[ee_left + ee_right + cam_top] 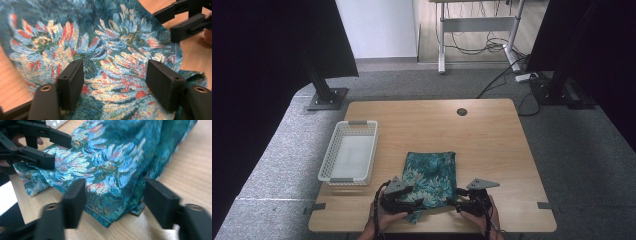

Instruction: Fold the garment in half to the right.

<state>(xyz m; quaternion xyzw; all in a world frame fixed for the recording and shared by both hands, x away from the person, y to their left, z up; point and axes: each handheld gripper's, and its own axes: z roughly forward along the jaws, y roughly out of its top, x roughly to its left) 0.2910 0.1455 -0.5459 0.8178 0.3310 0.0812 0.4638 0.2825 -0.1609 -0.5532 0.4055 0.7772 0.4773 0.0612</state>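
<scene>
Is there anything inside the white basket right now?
No, in the high view the white basket shows a bare floor, and the floral cloth lies on the table beside it.

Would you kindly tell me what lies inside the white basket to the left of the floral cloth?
The white basket looks empty in the high view: its pale floor shows bare. Its near wall hides a thin strip of floor, so that strip cannot be checked. The floral cloth lies apart, on the table.

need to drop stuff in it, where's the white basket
In the high view, the white basket sits on the table's left side, just left of the floral cloth.
</scene>
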